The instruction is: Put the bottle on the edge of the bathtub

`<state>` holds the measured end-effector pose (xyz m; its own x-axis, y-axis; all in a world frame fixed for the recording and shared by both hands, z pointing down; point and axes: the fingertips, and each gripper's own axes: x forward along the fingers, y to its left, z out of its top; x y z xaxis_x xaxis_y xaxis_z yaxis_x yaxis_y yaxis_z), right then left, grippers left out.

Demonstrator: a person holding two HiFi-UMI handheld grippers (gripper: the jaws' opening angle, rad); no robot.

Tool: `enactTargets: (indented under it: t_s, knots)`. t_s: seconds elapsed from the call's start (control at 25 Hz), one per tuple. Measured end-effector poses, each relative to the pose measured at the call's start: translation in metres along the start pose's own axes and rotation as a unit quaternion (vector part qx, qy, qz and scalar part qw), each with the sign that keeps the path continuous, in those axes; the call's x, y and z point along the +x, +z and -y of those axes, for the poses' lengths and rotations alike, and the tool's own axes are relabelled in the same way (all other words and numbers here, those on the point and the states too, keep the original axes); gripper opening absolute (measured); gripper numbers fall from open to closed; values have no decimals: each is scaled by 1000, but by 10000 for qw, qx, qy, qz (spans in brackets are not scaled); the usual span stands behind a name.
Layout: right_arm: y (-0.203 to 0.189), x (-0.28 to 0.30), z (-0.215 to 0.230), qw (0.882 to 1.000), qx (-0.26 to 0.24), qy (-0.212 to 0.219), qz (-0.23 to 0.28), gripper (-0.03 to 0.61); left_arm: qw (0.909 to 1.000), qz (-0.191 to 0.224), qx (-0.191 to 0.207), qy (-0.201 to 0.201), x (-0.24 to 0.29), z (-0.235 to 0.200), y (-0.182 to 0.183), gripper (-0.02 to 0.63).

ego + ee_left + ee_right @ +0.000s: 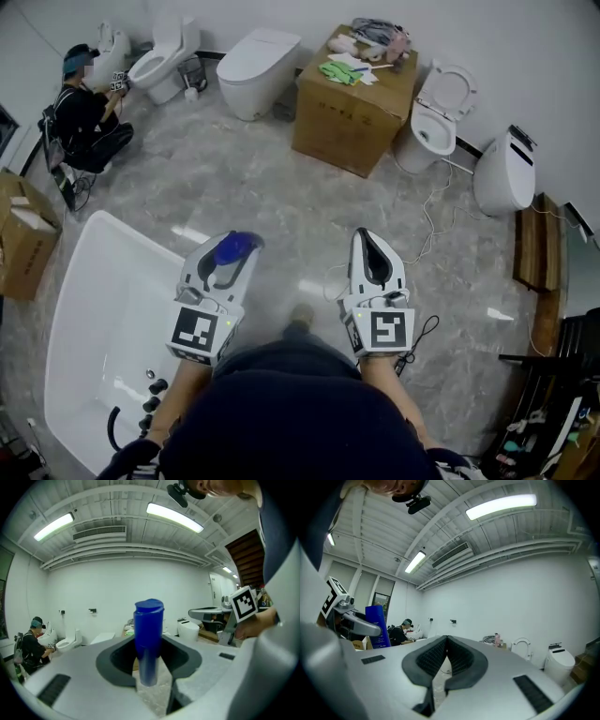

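- Bottle (148,637), blue and capped, is riding upright in the left gripper (229,258), in the air just beside the bathtub (131,230) rim on its floor side. It is not sitting on the rim yet.
- Left jaws are pinching the bottle low on its body, and most of it is sticking up past the pads. Judgement: a grip that low is leaving it top-heavy, so a quick swing toward the bathtub could be tilting it in the pads.
- Right gripper (446,651) is hanging further out from the bathtub than the left one, jaws pressing together on nothing. It is not sitting where it could steady or catch anything.
- Rim is looking glossy, white and narrow. Likely failure: the base is landing half off the edge, and the bottle is tipping into the bathtub or out onto the marble floor (281,178).
- Letting go before the base is resting flat would be causing the same fall. Pads dragging as they are opening could also be knocking it over.
- Dark tap knobs (153,392) are sitting by the rim at the bathtub's near end, so aiming there is risking a bump. The bare stretch of rim nearer the bottle is looking safer.
- Crouching person (86,112) is working well beyond the bathtub's far end, so I am expecting no conflict there.
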<state>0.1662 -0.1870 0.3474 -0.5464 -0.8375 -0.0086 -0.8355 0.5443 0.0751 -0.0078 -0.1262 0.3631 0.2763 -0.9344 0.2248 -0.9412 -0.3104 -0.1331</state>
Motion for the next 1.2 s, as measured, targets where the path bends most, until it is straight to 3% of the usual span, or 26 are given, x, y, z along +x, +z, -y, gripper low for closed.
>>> enactTargets:
  t_s: [0.32,0.64,0.88,1.2]
  knots:
    - [-7,44,28,9988,70,490,57,17,9988,13,-44,477,38,-4,8,150]
    - [-17,80,4,9961,218,858,-23,17,9977,-178,-71,649,39,-28,-9,150]
    - [-9,100,-5,9969,195,757,-34,17,9980,-259,21,571,37,-57,-14,150]
    - [-5,111,5,9989,107,451,-48,17,9994,-64,100,330,61,-73,1,150]
